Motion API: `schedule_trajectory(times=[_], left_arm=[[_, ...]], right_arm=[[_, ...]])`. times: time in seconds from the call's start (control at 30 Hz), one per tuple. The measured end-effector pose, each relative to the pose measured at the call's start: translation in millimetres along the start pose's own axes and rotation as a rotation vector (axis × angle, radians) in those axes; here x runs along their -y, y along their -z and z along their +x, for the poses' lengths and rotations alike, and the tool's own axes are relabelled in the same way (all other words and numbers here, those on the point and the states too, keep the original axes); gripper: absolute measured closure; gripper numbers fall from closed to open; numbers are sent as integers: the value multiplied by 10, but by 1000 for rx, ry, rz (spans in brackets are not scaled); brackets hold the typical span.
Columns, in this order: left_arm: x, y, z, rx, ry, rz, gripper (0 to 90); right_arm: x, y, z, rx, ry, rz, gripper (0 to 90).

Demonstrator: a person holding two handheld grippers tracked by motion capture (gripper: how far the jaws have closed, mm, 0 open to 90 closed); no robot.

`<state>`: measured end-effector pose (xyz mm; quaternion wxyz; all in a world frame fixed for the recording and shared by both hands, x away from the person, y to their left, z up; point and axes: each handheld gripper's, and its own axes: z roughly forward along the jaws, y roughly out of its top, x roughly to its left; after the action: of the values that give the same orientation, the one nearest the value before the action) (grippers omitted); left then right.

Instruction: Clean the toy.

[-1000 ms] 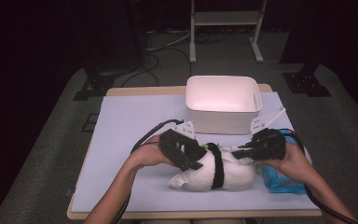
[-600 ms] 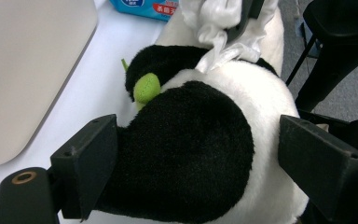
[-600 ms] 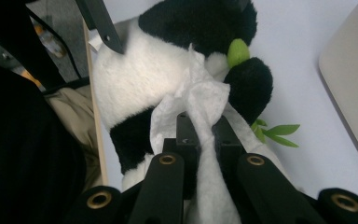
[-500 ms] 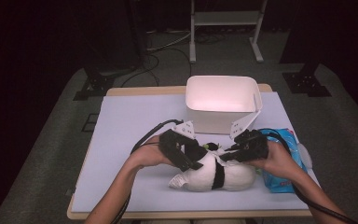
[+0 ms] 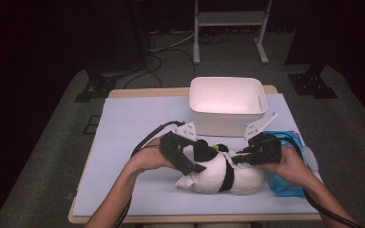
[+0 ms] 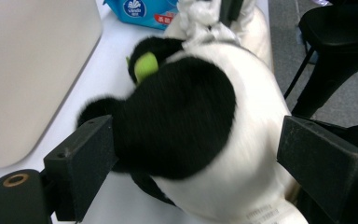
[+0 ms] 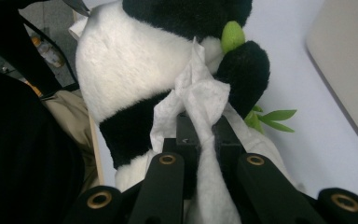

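While the plush panda (image 5: pixel 218 173) lay on the table (image 5: pixel 133 123) just in front of the white bin (image 5: pixel 228 107), the left claw (image 5: pixel 197 159) straddled it wide. Beside the panda's black paw, the right claw (image 7: pixel 204 133) pinched a white wipe (image 7: pixel 200 100). Short, light strokes seemed best, the panda steadied meanwhile.

Table light: bright from overhead, even across the table (image 5: pixel 133 133).
Surroundings: dark floor, black toward 9 and 12 o'clock.
Glare: white bin (image 5: pixel 228 105) glowing, interior washed out.
Shadows: soft, short, under forearms.
Blur: plush panda (image 6: pixel 200 121) soft and smeared up close; black fur without detail.
Focus: tissue (image 7: pixel 200 100) fairly sharp, background hazy.
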<state>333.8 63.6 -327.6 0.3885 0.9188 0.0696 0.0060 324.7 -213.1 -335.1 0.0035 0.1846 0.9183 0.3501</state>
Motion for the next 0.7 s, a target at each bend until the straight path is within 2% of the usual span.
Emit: schedule_trajectory(times=[0.17,0.3,0.7], left_arm=[[68,-34,-7,15,15,4,106],[98,-41,-16,23,26,-8,100],[173,-138,-25,60,37,18,97]], right_arm=[[40,29,-3,5,-21,-12,837],[57,31,2,2,-22,-16,837],[110,54,27,-3,-21,-28,838]])
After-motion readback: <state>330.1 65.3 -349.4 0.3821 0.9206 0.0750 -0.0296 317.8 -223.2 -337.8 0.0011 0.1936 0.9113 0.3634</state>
